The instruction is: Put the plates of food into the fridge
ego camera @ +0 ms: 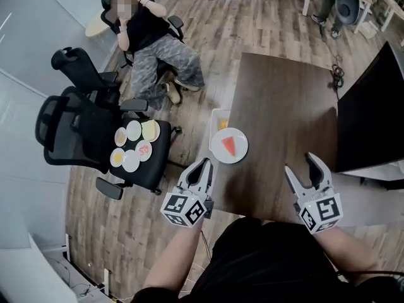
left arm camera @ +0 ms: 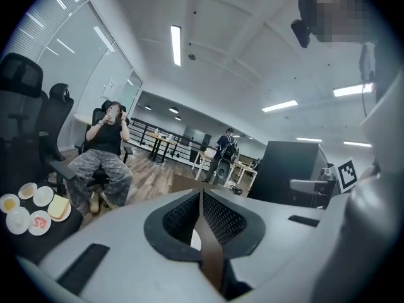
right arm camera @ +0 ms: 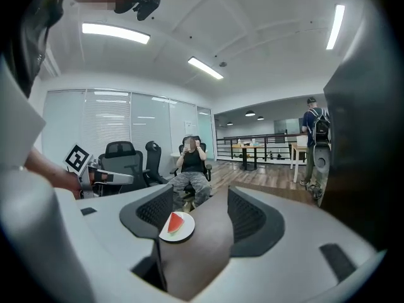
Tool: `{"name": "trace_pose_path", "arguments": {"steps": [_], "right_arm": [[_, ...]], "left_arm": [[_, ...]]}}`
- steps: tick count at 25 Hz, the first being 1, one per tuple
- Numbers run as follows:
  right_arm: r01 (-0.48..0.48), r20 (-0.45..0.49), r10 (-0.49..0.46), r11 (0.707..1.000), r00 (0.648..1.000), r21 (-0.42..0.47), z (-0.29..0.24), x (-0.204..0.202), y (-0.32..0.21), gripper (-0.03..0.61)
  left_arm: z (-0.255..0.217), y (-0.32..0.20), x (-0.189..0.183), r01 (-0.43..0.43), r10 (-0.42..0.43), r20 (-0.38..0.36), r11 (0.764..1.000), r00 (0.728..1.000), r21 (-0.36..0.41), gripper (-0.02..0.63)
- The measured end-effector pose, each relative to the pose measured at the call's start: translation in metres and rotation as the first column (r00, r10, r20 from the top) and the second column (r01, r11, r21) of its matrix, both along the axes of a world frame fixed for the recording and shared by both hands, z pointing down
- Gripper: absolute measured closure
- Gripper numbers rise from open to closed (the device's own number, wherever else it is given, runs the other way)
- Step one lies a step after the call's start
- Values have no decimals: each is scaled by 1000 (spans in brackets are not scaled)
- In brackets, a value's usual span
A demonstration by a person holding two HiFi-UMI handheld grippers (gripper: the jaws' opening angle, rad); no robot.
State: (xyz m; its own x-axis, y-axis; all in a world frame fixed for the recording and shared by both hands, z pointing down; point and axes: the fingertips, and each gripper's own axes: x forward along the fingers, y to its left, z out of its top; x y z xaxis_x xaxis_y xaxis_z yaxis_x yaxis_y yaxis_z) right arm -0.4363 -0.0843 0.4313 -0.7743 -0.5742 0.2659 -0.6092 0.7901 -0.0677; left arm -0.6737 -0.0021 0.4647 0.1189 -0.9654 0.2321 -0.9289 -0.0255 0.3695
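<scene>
While left tongs (ego camera: 205, 163) together, right tongs (ego camera: 300, 163) apart

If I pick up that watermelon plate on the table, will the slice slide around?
Likely, if tilted: the watermelon slice lies loose on a shallow plate. The plate looks rigid, possibly breakable. It sits near the table edge, so pushing could tip it off.

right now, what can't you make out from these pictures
- Fridge: none recognisable in any view.
- Large black slab, head view right: cut off by the frame edge.
- White rectangular tray, head view: partly hidden by the round white plate of watermelon; its orange food too small to name.
- Small plates on the black office chair: food too small to name.
- Left gripper view: the shut left tool hides most of that plate.
</scene>
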Motion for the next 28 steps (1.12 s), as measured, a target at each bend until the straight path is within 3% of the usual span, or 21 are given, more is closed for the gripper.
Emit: {"name": "trace_pose_path", "arguments": {"steps": [7,19,22,28], "right_arm": [[-15,-46,13,1000,999,-26,22,-26,-17,302],[-69,-82,66,997,994,-39,39,-35,-48,302],[-85,-103,79,995,992,-54,49,-32,-48,302],[-57,-162,55,998,985,-6,42,-27,-42,302]], "left_arm": [[37,-21,-38,29,-30,-13,999,999,-26,607],[115,-45,-49,-56,50,-58,993,997,-101,594],[149,-52,-49,-97,82,-97,982,992,-163,486],[186,-55,-66,-67,33,-153,972,988,-226,467]]}}
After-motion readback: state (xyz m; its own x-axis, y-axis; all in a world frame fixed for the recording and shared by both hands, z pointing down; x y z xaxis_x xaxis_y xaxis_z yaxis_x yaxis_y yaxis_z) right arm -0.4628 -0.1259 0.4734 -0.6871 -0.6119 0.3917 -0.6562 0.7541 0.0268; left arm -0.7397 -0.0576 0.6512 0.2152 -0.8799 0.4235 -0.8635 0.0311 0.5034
